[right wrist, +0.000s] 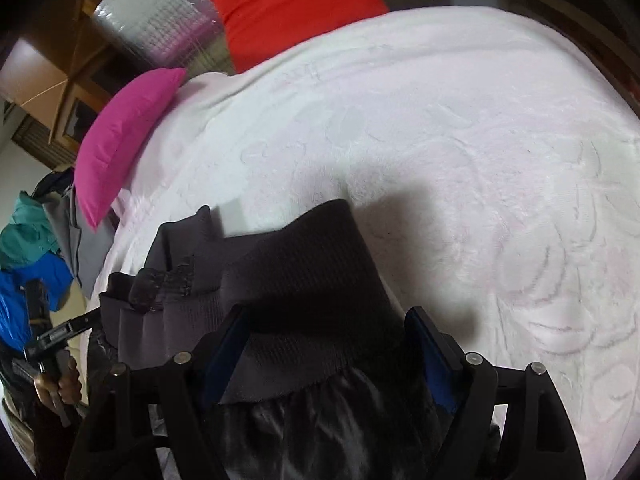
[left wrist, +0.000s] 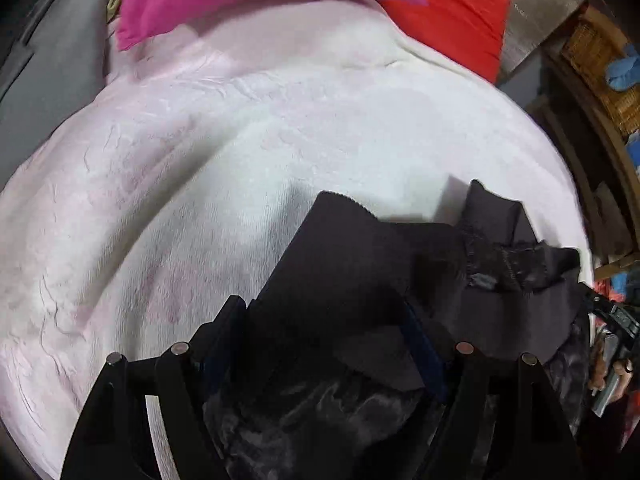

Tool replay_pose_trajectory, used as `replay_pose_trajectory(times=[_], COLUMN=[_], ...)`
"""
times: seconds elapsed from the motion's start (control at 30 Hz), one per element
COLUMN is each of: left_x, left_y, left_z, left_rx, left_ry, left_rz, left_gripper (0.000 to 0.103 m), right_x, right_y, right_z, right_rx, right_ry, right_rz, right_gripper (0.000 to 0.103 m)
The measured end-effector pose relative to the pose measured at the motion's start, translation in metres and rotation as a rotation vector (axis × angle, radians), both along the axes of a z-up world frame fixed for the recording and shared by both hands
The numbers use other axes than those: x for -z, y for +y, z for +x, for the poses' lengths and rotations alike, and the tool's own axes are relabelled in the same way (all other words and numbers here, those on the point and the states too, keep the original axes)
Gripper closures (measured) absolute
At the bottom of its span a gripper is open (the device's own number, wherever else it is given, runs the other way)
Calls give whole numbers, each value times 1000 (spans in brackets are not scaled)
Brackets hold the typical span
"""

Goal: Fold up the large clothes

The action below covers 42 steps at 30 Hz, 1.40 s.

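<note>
Right wrist view: the right gripper [right wrist: 326, 356] has the ribbed hem of a dark jacket [right wrist: 304, 264] lying between its blue-padded fingers [right wrist: 434, 364] — the pads sit wide, either side of the band, so whether they actually bite on it I can't tell. The shiny lining bunches under the gripper, closer to the camera. Left wrist view shows much the same: the left gripper [left wrist: 324, 332] with the other end of the hem across its fingers, dark cloth filling the gap; looks like a pinch, but the contact is buried in black fabric, so can't call it for sure.

Reads to me as the jacket held up by its bottom edge w/ both tools, a bit above the white bedspread [right wrist: 460, 128] — probably to shake it flat or lay it down for a first fold. The open zipper edge [right wrist: 160, 280] sags between the two grips, so the middle isn't taut yet.

Around: pink pillow [right wrist: 120, 144] and red pillow [right wrist: 296, 4] at the far end of the bed, a silvery quilted bag [right wrist: 156, 16] behind them, a heap of blue and teal clothes [right wrist: 28, 256] off the bed's edge. Nothing lies on the spread where the jacket would land — the pillows only matter if it's thrown far.
</note>
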State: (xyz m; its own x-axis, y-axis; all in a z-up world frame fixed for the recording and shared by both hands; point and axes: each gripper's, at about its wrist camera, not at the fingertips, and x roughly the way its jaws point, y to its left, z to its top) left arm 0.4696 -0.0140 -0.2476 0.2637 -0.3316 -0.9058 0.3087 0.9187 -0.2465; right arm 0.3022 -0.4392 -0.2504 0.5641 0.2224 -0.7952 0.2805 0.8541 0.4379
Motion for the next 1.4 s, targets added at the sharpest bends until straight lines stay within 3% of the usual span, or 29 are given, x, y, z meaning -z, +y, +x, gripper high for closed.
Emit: replay_pose_trajectory(times=[0.03,0.07,0.1,0.13,0.27,0.33,0.4,0.5,0.53,0.57,0.67,0.7,0.77,0.83,0.87,0.9,0.97,1.1,1.17,1.23,1.3,1.33,1.4], left_x=[-1,-2,-5,-7,-26,-34,-32,2,8,9,-9,-16,-43,-66,-78,-84,-93,-92,-83,-61,-25,-9,-6], left_y=[-3,-4,-6,-7,-3,-2,-1,0,2,6,21,25,35,38,39,39,35,19,13,11,14,17,24], left_z=[-2,-4,-5,-5,-5,-2,2,7,6,2,-8,-12,-32,-59,-78,-90,-129,-197,-230,-240,-235,-232,-235], left_rx=[-2,-1,0,1,-33,-57,-102,-134,-140,-150,-187,-192,-182,-153,-131,-116,-70,6,4,-9,-30,-39,-59], left_ry=[-31,-55,-92,-108,-178,-211,-221,-137,-127,-126,-125,-128,-191,-266,-303,-324,-362,-425,-477,-447,-335,-280,-280], left_rz=[15,31,63,72,48,31,32,110,112,93,10,-7,-47,-46,-53,-60,-46,18,96,171,226,228,202], left_gripper=[42,53,69,76,83,84,84,84,84,83,81,79,73,51,47,45,44,40,31,31,31,30,28], right_x=[-4,-8,-12,-19,-41,-41,-27,3,12,15,-3,-10,-33,-51,-60,-67,-76,-73,-63,-41,-19,-15,-20], right_y=[2,3,4,0,-16,-25,-31,-33,-36,-40,-51,-52,-49,-41,-33,-22,7,54,77,86,90,91,91], right_z=[-5,-9,-13,-20,-34,-34,-30,-18,-18,-21,-47,-58,-90,-119,-132,-144,-162,-194,-208,-218,-226,-232,-237], right_rx=[0,9,28,57,151,191,222,231,243,257,320,332,328,308,287,262,207,143,135,138,144,141,137], right_ry=[-19,-30,-46,-86,-200,-212,-190,-90,-44,-24,-61,-97,-172,-226,-251,-272,-267,-251,-220,-154,-93,-107,-104], right_rz=[-44,-82,-88,-84,-75,-55,-30,28,68,105,159,152,126,105,85,55,0,-9,-44,-66,-88,-94,-88], right_gripper=[50,75,76,79,81,81,81,77,77,70,30,29,29,29,32,48,68,68,68,68,69,69,69])
